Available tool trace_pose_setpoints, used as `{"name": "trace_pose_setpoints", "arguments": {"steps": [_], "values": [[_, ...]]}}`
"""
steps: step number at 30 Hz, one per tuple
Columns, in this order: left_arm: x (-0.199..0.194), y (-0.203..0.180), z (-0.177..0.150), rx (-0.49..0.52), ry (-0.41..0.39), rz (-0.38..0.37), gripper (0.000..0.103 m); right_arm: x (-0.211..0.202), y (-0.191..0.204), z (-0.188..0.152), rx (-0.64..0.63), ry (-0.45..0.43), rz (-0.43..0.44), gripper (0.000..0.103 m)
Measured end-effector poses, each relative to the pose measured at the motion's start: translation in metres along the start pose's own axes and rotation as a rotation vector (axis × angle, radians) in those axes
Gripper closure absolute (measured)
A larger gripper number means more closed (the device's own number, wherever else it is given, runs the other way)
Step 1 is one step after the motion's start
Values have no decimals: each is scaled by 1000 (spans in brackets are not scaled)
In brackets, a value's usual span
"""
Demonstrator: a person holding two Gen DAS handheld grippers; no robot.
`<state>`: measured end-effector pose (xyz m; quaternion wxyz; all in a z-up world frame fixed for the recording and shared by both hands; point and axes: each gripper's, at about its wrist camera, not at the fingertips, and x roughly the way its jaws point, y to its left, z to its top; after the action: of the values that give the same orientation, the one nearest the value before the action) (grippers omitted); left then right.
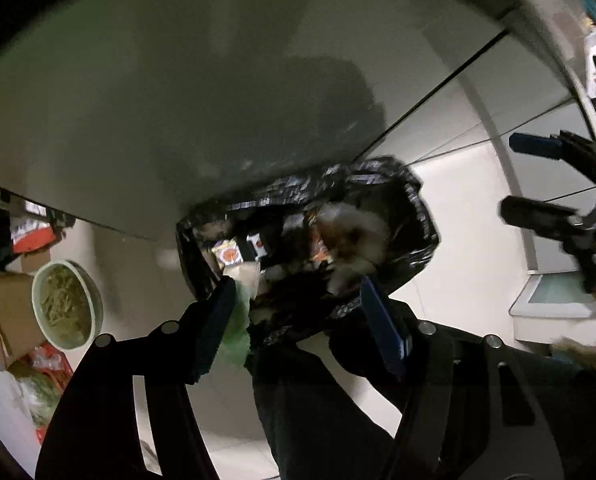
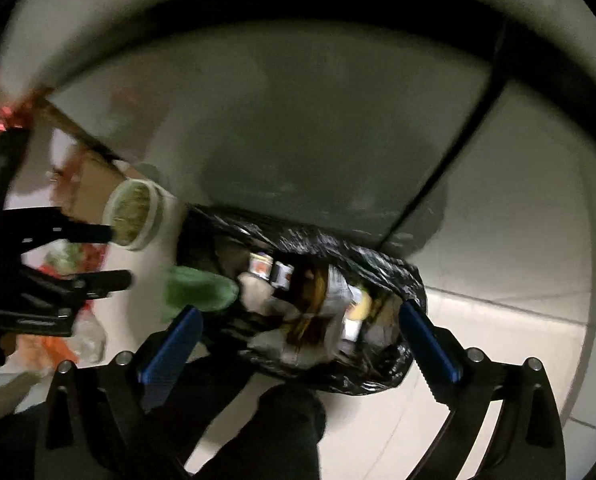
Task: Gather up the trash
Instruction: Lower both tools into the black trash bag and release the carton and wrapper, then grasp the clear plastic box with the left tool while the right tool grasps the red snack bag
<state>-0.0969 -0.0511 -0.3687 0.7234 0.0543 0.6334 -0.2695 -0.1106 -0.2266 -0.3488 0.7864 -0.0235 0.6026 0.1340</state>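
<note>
Dropping green wrapper (image 1: 233,332) into open black trash bag (image 1: 414,216) on floor, against grey cabinet (image 1: 217,100): release squarely over mouth. Left gripper (image 1: 298,320) jaws parted, wrapper clinging to one pad; right gripper (image 2: 298,344) jaws released, empty. Noodle bowl (image 1: 67,306) beside bag, further litter (image 1: 45,364) beyond.

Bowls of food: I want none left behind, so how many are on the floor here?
1: a pale green bowl of noodle-like leftovers sits on the floor left of the black trash bag, beside a cardboard box. Clutter farther left could hide others.
</note>
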Motion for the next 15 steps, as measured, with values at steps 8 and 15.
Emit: {"name": "trace_pose_setpoints", "arguments": {"steps": [8, 15], "values": [[-96, -11, 3, 6, -167, -31, 27, -156, 21, 71, -67, -352, 138, 6], [-147, -16, 13, -21, -303, -13, 20, -170, -26, 188, 10, -503, -44, 5]]}}
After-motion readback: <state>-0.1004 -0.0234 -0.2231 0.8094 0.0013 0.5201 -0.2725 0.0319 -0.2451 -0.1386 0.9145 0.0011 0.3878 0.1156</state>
